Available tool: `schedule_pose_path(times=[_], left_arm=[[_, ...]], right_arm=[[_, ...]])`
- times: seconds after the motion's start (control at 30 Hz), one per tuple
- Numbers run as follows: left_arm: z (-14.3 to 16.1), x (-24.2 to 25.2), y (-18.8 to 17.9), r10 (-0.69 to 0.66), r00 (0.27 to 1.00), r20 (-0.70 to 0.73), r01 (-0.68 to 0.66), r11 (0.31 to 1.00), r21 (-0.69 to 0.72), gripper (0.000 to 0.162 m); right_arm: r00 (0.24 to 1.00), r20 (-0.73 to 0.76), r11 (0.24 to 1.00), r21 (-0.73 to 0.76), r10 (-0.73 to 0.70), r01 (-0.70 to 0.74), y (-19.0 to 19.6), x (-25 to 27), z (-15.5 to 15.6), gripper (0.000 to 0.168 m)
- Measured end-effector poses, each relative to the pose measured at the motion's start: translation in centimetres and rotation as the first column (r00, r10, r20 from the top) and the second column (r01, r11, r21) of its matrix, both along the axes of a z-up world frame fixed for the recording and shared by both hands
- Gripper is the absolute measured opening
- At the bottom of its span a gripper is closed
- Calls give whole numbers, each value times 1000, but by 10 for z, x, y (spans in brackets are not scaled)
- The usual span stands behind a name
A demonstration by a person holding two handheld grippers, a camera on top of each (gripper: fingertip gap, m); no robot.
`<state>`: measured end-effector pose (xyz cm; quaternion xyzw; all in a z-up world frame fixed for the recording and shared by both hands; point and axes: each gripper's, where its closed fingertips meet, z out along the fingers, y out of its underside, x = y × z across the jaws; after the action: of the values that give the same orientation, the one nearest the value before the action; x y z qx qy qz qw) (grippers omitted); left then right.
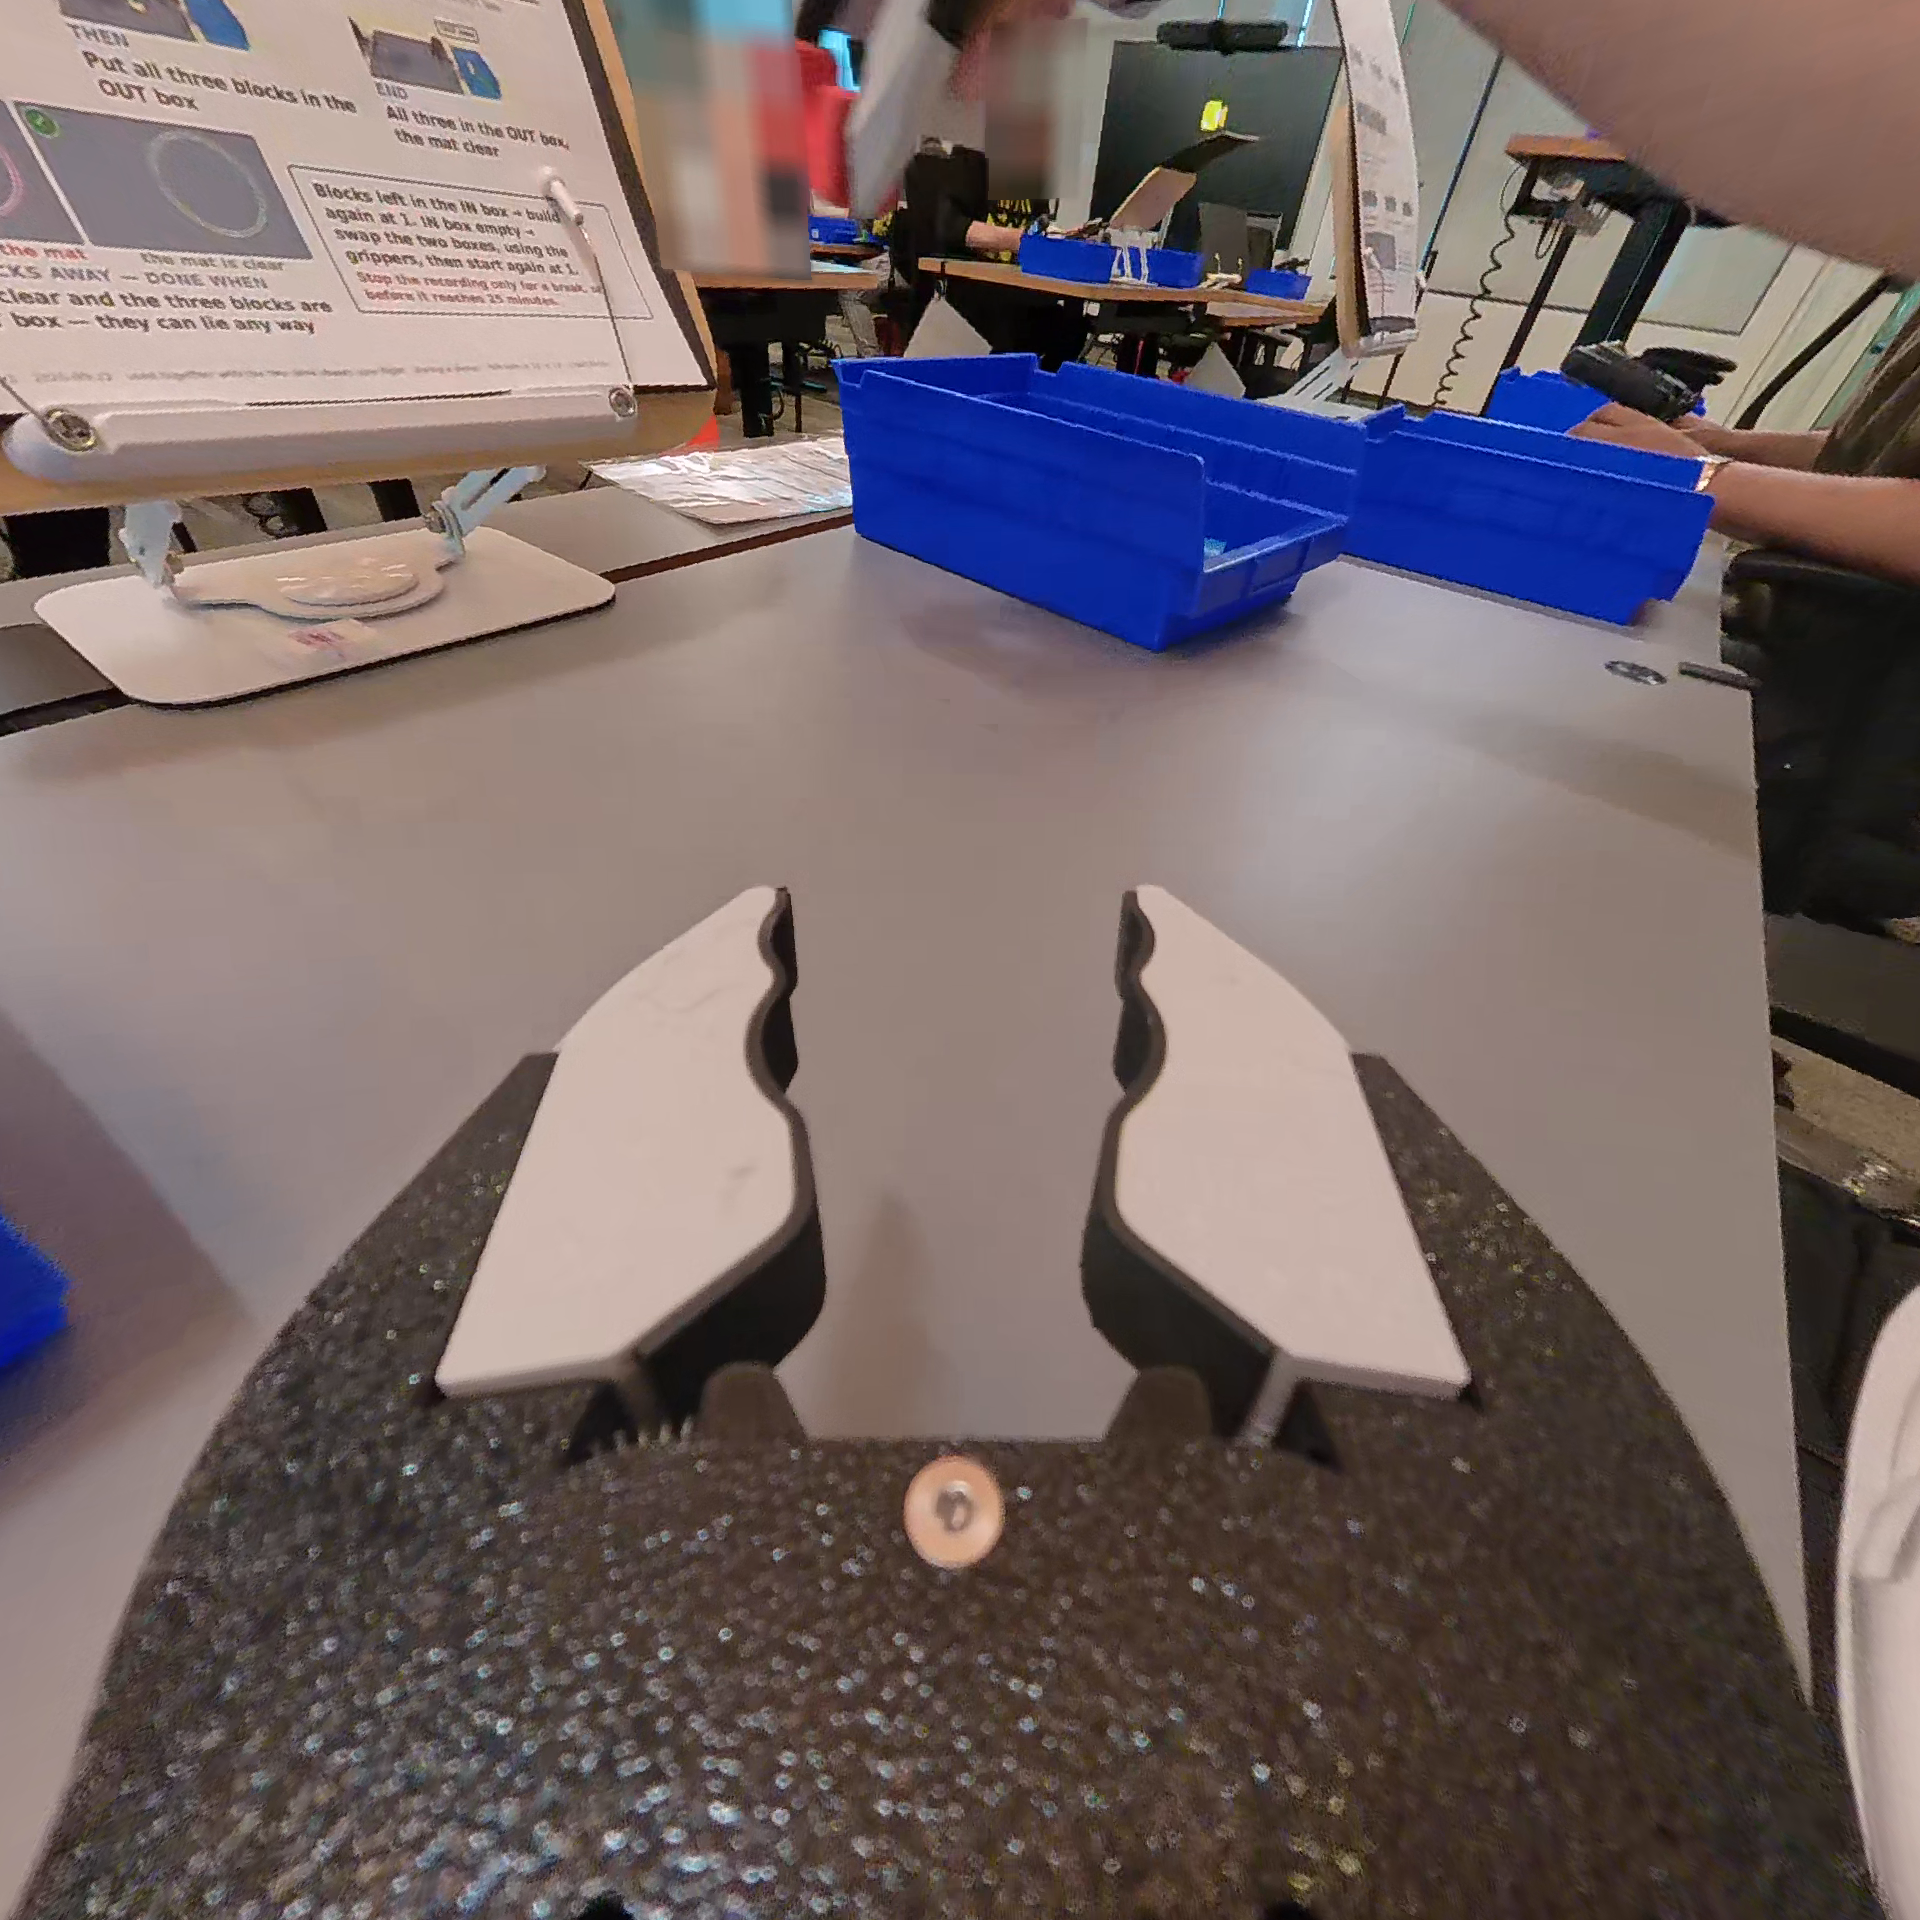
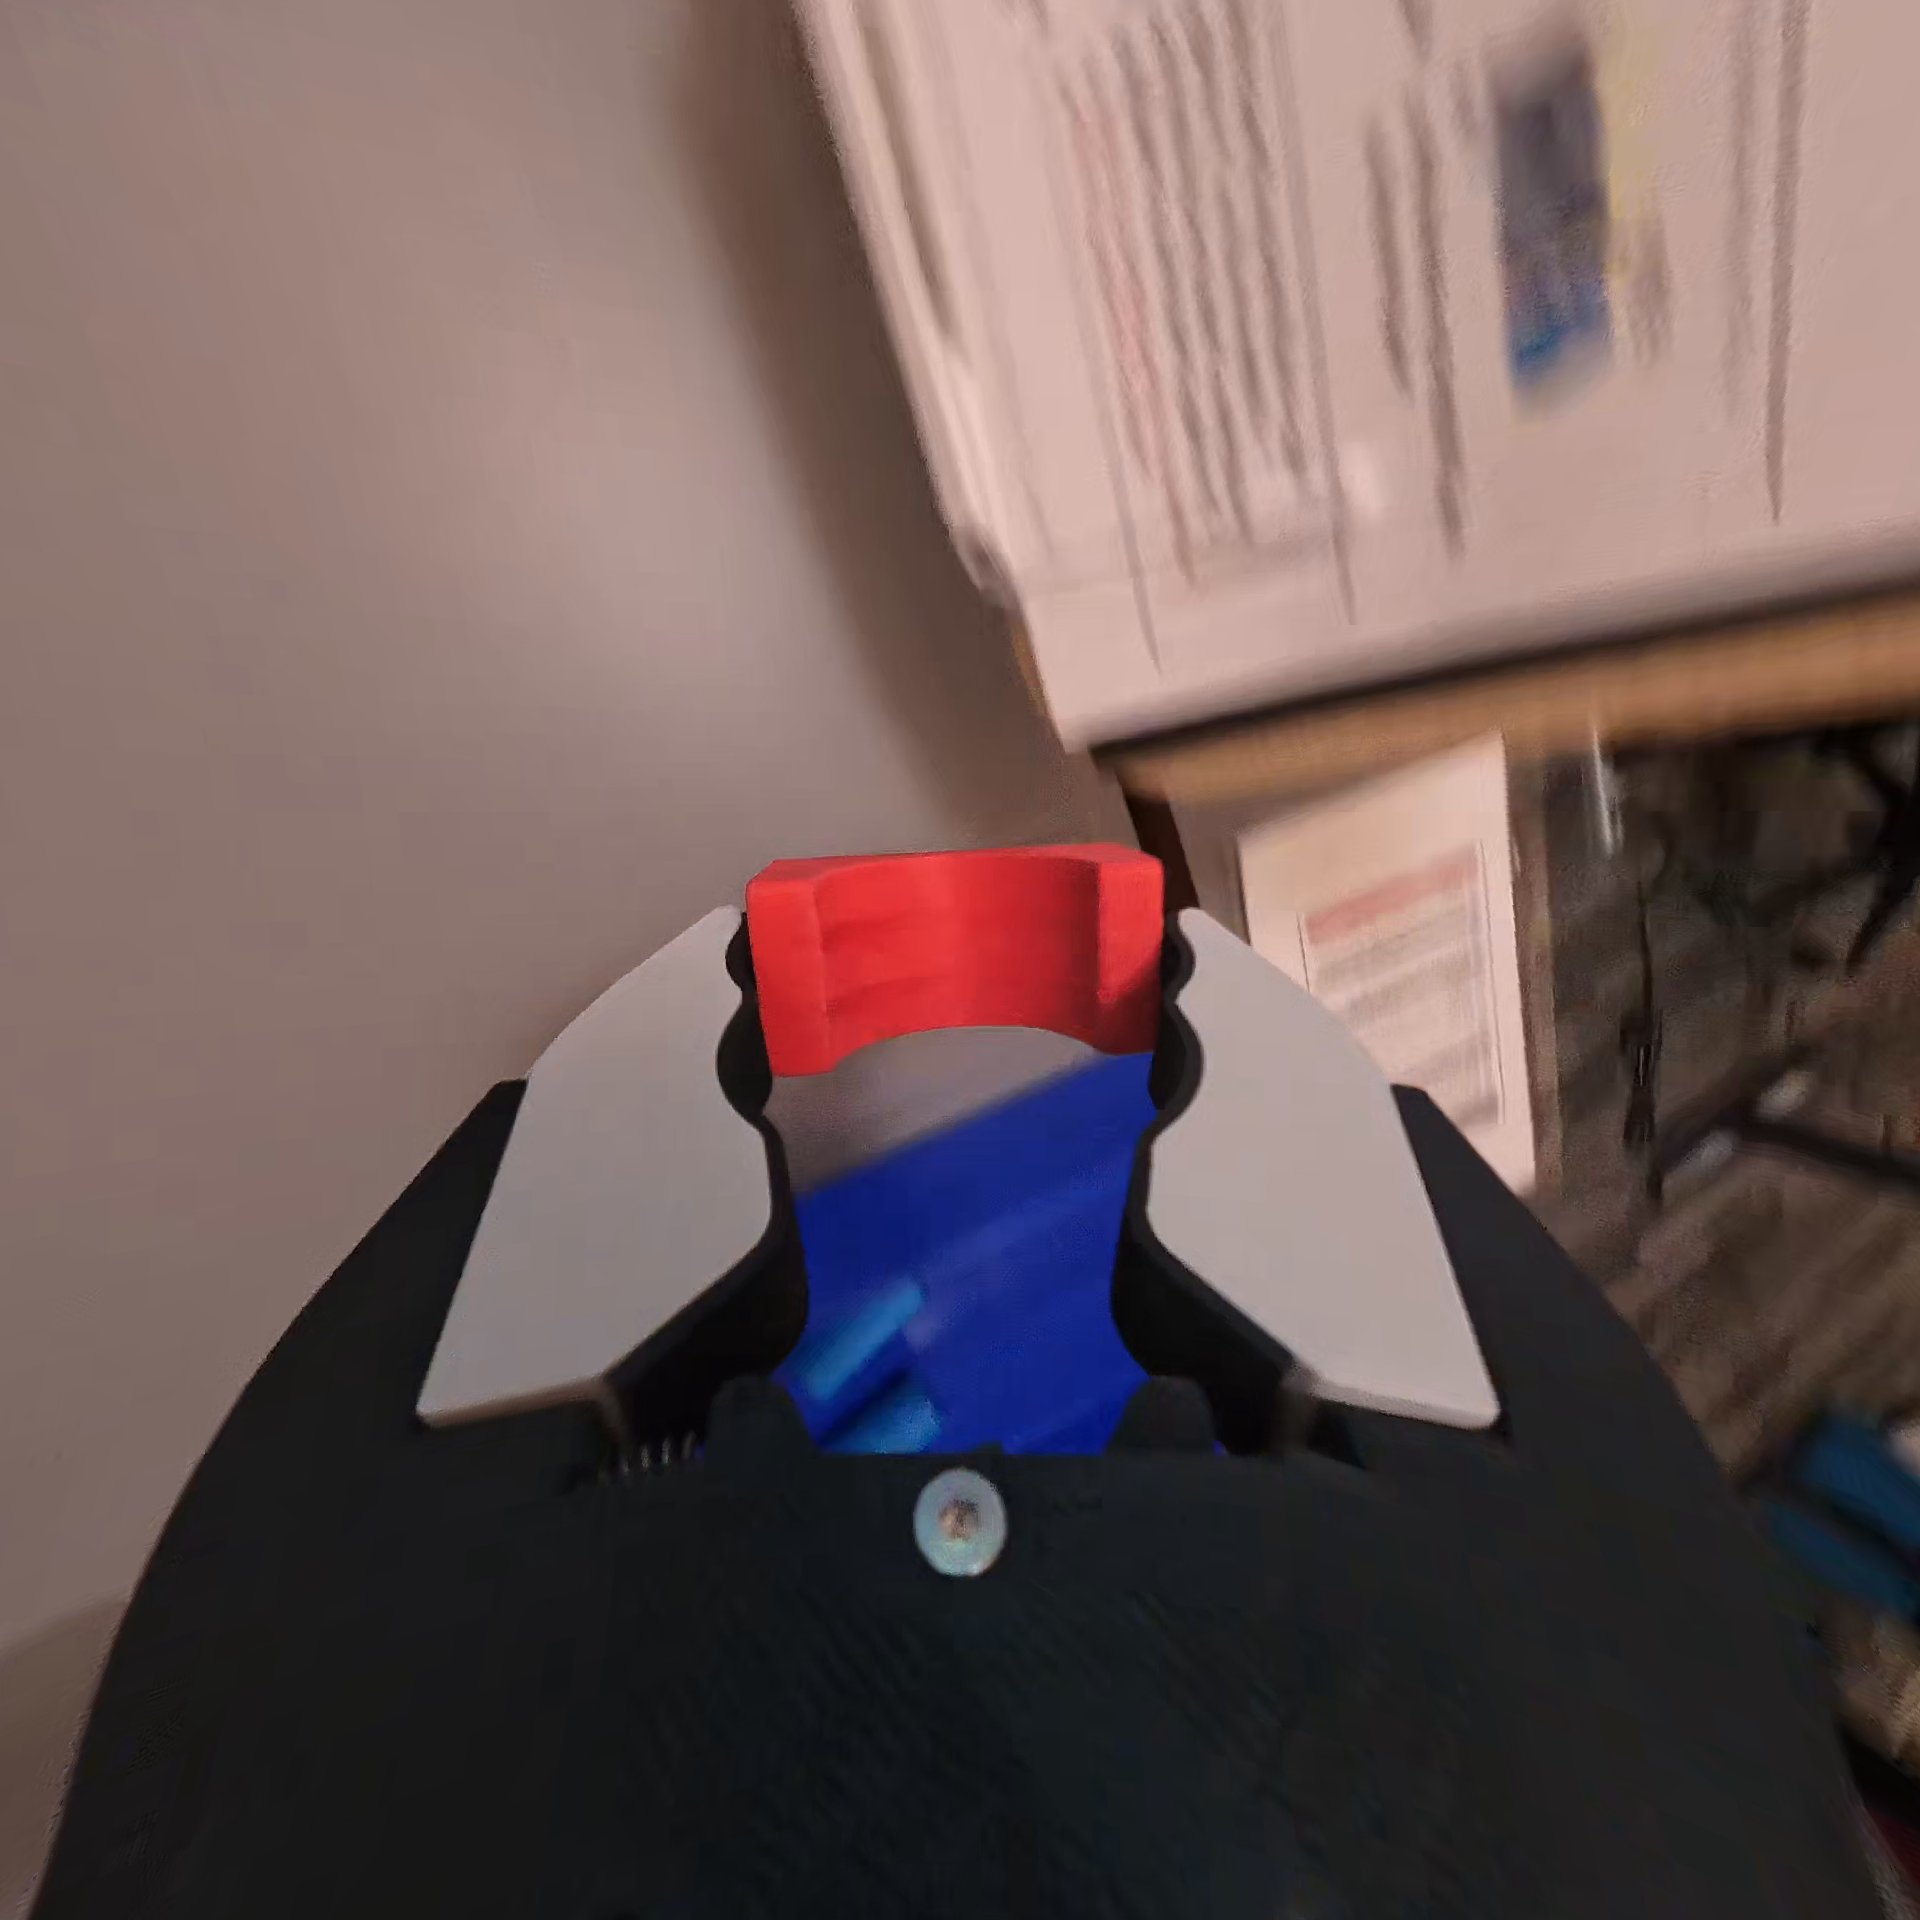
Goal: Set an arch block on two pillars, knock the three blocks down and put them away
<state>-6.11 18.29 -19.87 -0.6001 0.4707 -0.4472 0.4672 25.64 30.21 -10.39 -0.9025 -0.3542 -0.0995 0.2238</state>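
**A:** Right, left gripper [image 1: 954, 914] status?

**B:** Released. Fingers [image 1: 644, 1153] spread wide, nothing between them, only bare grey table [image 1: 935, 748] showing in the gap. It hangs over the tabletop, pointing along it.

**A:** What's ahead of it?

**B:** Blue bin [image 1: 1091, 499] well ahead and slightly right, sitting on the table at an angle. Second bin [image 1: 1527, 509] just behind it to the right. Document stand [image 1: 312, 405] with a printed sheet at far left, its white base on the table. Blue corner of something at the left edge, can't tell what.

**A:** Right gripper [image 2: 954, 961]?

**B:** Clenched on a red block [image 2: 951, 956]. Arch-shaped piece, curved cutout facing the camera, pinched at the fingertips, one pad on each side.

**A:** Where's the block relative to everything else?

**B:** Held up off any surface. Below it, seen through the gap between the fingers, a blue bin [image 2: 966, 1247], blurred. How far the block is above it, can't tell.

**A:** Background on that view?

**B:** Motion-blurred. Plain wall left, printed sheet on a board [image 2: 1403, 312] upper right, tilted in frame.
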Motion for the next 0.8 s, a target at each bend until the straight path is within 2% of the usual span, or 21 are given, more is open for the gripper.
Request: schedule_pose_path(times=[0.07,0.17,0.37,0.53,0.67,0.8], left_arm=[[1,2,0,0,1000,-5,0,1000,7,59],[4,4,1,-7,1000,9,7,1000,-7,59],[11,10,1,-18,1000,21,19,1000,-18,58],[11,14,-2,-22,1000,-13,22,1000,5,58],[8,13,0,-17,999,-36,17,1000,4,59],[12,4,8,-19,998,-53,19,1000,7,62]], right_arm=[[984,25,984,-3,-175,176,-30,66,-9,73],[909,-21,909,-36,-417,416,-73,138,-46,73],[758,-66,760,-95,-649,643,-106,193,-114,74],[689,-143,703,-121,-711,701,-99,201,-141,74],[707,-106,713,-184,-699,677,-106,196,-168,75],[745,-95,750,-143,-660,646,-107,192,-165,86]])
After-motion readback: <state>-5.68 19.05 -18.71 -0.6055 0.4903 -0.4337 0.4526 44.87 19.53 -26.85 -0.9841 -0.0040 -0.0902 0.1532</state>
